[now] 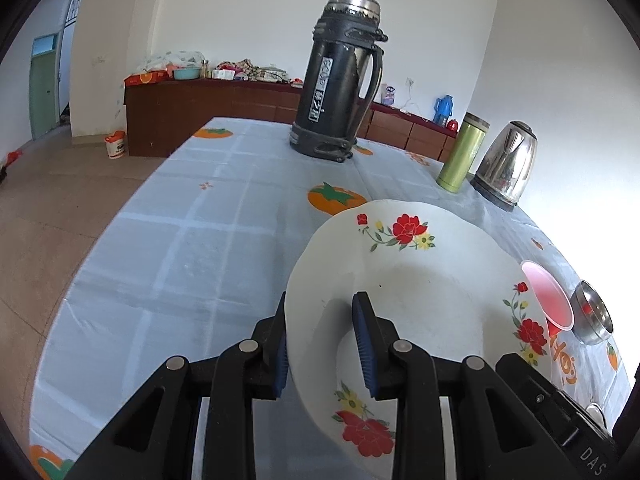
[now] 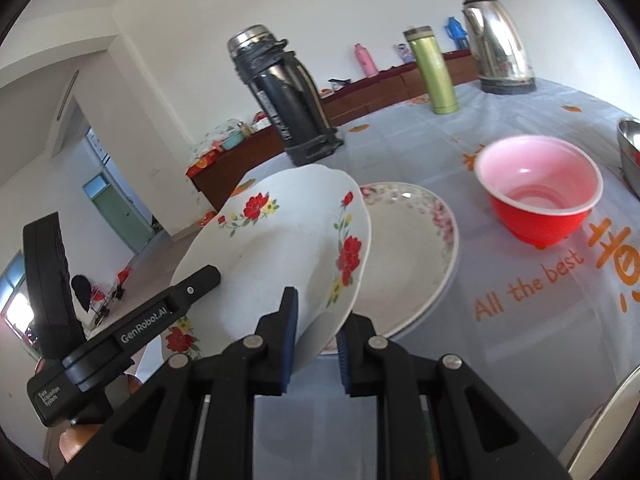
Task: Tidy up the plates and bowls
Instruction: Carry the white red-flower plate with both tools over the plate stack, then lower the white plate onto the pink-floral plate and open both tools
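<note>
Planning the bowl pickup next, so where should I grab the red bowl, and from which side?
Take the red bowl by its rim, one jaw inside and one outside the wall. It stands upright, mouth up, and its wall flares to a thin pale lip, too wide to span whole. Come from above on the near side: the speckled plate lies on its left and a steel bowl on its right.

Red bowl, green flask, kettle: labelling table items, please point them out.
red bowl [image 2: 540, 216]: right wrist view, outer wall.
green flask [image 2: 436, 76]: right wrist view, body.
kettle [image 2: 498, 56]: right wrist view, steel side.
</note>
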`<state>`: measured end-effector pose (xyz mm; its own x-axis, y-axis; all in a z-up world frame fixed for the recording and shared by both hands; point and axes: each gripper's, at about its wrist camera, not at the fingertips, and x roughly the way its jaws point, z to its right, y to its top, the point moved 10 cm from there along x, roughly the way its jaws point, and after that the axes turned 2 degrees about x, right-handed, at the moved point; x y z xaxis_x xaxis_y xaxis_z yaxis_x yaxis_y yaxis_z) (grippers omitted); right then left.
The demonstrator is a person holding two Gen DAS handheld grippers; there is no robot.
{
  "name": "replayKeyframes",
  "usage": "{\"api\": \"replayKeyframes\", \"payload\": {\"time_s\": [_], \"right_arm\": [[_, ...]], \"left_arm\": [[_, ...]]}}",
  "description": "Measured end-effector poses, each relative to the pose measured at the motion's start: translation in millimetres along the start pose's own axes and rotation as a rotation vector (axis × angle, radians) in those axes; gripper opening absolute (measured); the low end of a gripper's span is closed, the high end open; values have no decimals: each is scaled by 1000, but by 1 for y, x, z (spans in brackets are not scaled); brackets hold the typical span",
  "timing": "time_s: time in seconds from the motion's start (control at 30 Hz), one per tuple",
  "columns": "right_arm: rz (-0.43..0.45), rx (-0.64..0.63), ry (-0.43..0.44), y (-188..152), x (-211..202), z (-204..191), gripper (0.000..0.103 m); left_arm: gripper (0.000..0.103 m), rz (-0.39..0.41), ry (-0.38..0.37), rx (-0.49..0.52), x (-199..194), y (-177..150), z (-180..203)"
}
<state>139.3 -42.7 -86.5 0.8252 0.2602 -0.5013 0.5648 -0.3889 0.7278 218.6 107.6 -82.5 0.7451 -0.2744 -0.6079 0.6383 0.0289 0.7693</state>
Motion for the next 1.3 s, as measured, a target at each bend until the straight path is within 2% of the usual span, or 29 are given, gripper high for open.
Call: {"api": "replayKeyframes", "payload": {"time_s": [0.4,0.63,0.83,1.17,1.3], "right_arm": [[-2,77,-42,8,2,29,18],[32,93,-56,16,-6,38,18],[13,117,-68,15,-4,45,18],[21,113,-96,17,-6,53,18],[22,94,-115,17,-6,53,18]], "left_arm": [[31,-26,0,24,19,1,24],[31,-19,-20,33,22,7,40],[31,-38,-9,44,28,3,45],[31,-33,0,70,29,2,56],[31,-44,-9,52,31,0,54]]}}
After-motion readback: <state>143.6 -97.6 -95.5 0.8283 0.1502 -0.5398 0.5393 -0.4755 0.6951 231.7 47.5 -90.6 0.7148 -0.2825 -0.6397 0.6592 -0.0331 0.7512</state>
